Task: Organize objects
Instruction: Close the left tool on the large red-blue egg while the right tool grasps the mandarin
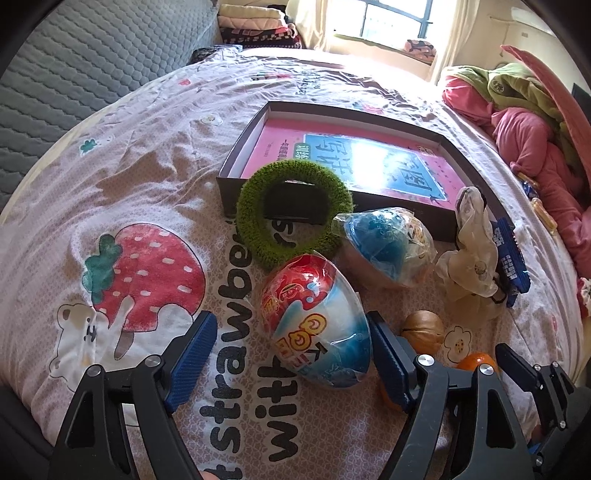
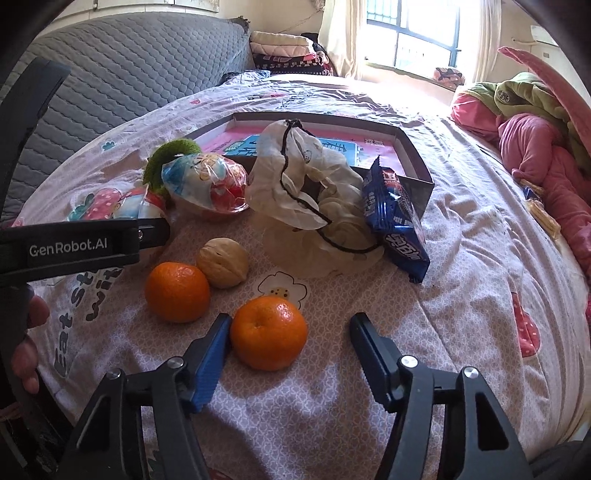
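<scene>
On the bedsheet lies a red-and-blue wrapped toy egg (image 1: 316, 321). My left gripper (image 1: 290, 332) is open with its jaws on either side of the egg, not closed on it. A second wrapped egg (image 1: 388, 247), a green knitted ring (image 1: 291, 214), a cream drawstring pouch (image 1: 469, 254) and a blue snack packet (image 1: 511, 258) lie in front of a shallow dark box (image 1: 236, 147) with a pink book inside. My right gripper (image 2: 290, 334) is open around the nearer orange (image 2: 269, 332). A second orange (image 2: 177, 291) and a walnut (image 2: 222, 262) lie just beyond.
The bed carries a strawberry-print sheet (image 1: 147, 206). A grey quilted headboard (image 2: 122, 70) stands at the left. A pile of pink and green bedding (image 2: 532, 147) lies at the right. A window (image 2: 413, 33) is at the back. The left gripper's body (image 2: 74, 243) reaches in from the left.
</scene>
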`<state>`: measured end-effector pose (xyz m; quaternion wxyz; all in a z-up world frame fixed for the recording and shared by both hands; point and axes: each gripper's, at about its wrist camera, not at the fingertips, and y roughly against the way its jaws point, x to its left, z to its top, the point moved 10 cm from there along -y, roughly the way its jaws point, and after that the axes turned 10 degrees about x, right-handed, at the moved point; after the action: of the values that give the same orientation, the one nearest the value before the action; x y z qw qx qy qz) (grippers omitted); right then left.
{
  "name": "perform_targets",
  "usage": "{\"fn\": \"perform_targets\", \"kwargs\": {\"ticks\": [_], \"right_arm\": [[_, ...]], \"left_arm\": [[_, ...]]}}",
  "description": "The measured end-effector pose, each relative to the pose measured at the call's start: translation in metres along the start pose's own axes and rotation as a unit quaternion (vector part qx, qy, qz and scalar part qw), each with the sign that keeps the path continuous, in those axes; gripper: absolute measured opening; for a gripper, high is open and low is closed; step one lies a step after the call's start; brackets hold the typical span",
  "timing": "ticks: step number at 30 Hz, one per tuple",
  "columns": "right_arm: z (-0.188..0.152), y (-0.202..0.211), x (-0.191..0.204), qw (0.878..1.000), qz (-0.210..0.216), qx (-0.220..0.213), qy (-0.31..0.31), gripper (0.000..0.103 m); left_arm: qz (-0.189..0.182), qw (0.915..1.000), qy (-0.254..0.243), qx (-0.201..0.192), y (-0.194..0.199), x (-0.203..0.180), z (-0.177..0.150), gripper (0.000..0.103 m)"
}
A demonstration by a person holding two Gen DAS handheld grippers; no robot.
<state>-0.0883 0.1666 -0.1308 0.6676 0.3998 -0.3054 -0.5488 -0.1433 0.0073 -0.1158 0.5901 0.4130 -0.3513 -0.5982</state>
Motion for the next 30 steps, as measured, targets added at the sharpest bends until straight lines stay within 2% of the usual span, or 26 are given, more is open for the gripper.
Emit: {"fn": "perform_targets", "kwargs": {"ticks": [2, 5, 10, 12, 18, 24, 30], "right_arm": [[0.001, 0.001, 0.002, 1.000, -0.004, -0.004, 0.005, 0.059], [0.002, 0.000, 0.005, 1.000, -0.006, -0.009, 0.012, 0.053], [0.003, -0.001, 0.007, 1.000, -0.003, -0.014, 0.021, 0.046], [0.002, -0.002, 0.009, 1.000, 0.002, -0.014, 0.026, 0.039], [0.002, -0.003, 0.012, 0.999, -0.006, -0.017, 0.034, 0.039], [0.003, 0.001, 0.008, 0.999, 0.002, -0.023, 0.024, 0.039], [0.007, 0.007, -0.003, 0.999, -0.008, -0.035, 0.005, 0.039]], "left_arm": [[0.001, 1.0000, -0.004, 0.002, -0.002, -0.002, 0.000, 0.066], [-0.002, 0.9999, -0.009, 0.009, -0.005, -0.005, -0.001, 0.056], [-0.005, 0.9998, -0.021, 0.005, -0.004, -0.010, -0.004, 0.056], [-0.007, 0.9996, -0.028, 0.009, -0.005, -0.012, -0.006, 0.056], [-0.007, 0.9990, -0.044, 0.003, 0.000, -0.018, -0.010, 0.055], [-0.012, 0.9987, -0.049, -0.006, 0.008, -0.019, -0.011, 0.055], [-0.015, 0.9982, -0.056, -0.015, 0.018, -0.021, -0.014, 0.055]]}}
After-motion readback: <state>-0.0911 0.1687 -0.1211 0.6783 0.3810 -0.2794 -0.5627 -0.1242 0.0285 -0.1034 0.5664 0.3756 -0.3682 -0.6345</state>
